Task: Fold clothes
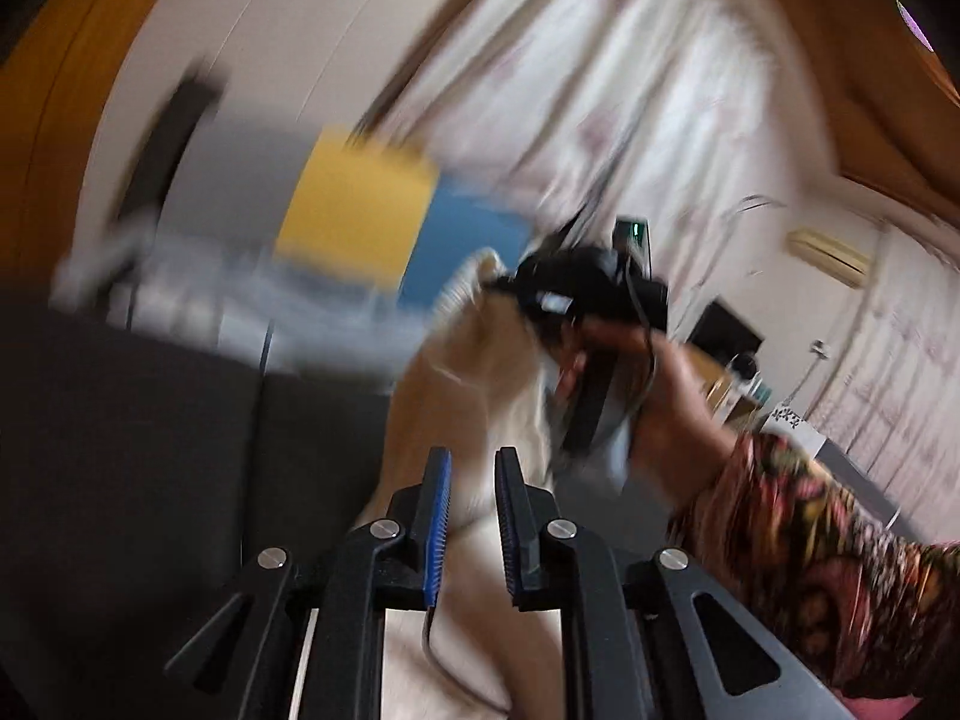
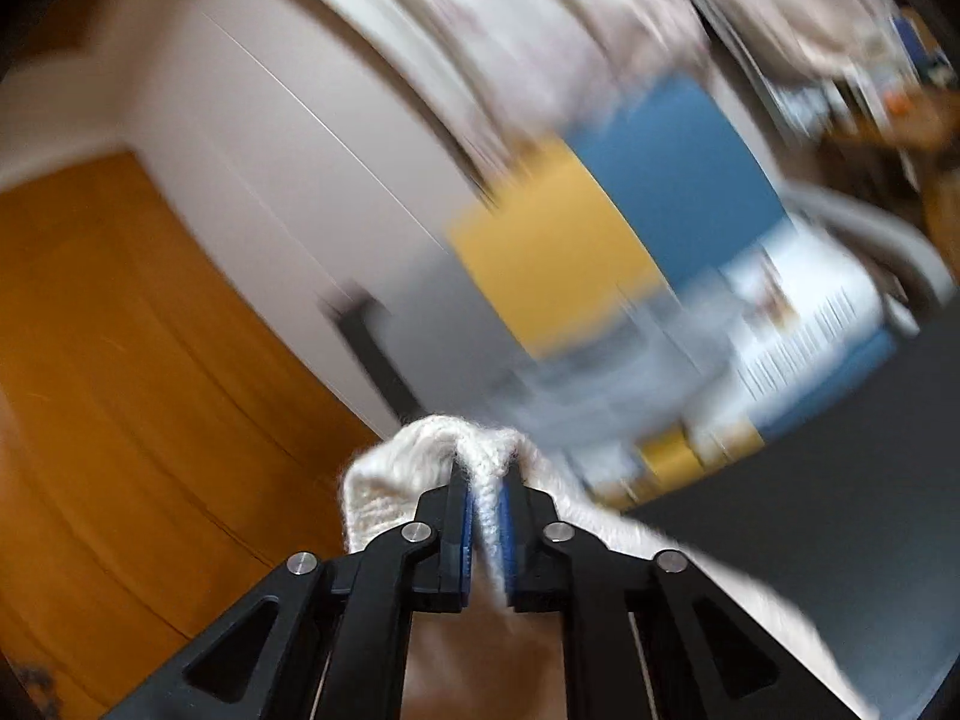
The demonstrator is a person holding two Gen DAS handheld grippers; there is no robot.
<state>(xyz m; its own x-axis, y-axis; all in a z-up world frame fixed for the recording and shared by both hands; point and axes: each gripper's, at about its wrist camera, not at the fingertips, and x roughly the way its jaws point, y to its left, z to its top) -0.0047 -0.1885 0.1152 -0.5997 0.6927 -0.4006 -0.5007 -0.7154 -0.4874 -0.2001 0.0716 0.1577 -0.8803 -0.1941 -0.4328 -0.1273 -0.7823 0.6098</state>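
Garment (image 2: 432, 450): cream-white, ribbed knit at the pinched edge; in the left wrist view it (image 1: 480, 372) reads beige to cream. Both grippers black with blue finger pads (image 1: 441, 516) and silver screws; right gripper (image 2: 485, 516), left gripper (image 1: 474, 510). Sleeve (image 1: 840, 552): dark ground, red, pink and yellow floral print. Sofa (image 1: 180, 420): dark charcoal. Cushions: one mustard yellow (image 1: 354, 216), one blue (image 1: 468, 246). Door (image 2: 120, 360): orange-brown wood. Curtain (image 1: 600, 90): white, faint pinkish pattern, blurred.

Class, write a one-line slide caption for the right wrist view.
Right gripper shut on a cream knitted garment, lifted before a blurred orange wooden door.
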